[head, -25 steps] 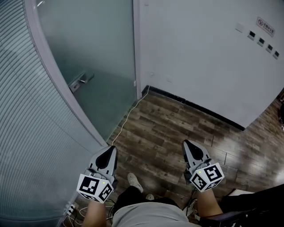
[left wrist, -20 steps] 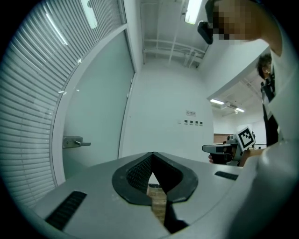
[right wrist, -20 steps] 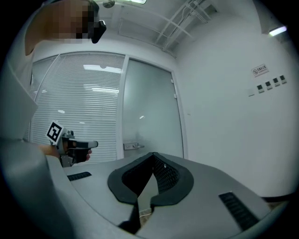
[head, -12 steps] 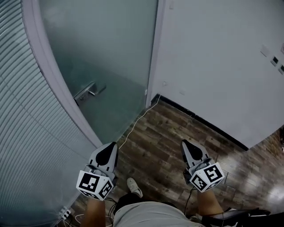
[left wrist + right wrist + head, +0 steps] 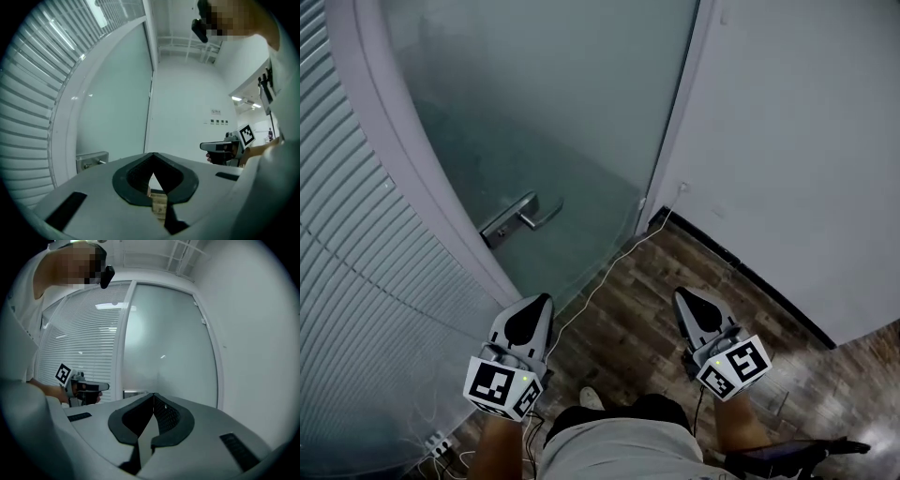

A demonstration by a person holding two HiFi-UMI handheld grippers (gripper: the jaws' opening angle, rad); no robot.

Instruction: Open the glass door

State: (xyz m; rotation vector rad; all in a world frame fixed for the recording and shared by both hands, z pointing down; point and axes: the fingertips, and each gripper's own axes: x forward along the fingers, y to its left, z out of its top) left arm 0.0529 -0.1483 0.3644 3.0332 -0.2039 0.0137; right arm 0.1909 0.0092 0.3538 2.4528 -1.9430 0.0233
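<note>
Door handle [image 5: 520, 219] lies ahead of both closed jaws, untouched

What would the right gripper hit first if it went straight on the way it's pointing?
Most likely the frosted glass door, just right of its handle. Nothing stands between the right gripper and the pane, though depth is hard to judge.

Left tool [image 5: 541, 300] and right tool [image 5: 682, 293] grey with black tip rims, black-white marker cubes [image 5: 500, 389], green lights [image 5: 719, 363]; pale grey shirt [image 5: 614, 457], dark trousers [image 5: 649, 409], white shoe [image 5: 592, 398].
</note>
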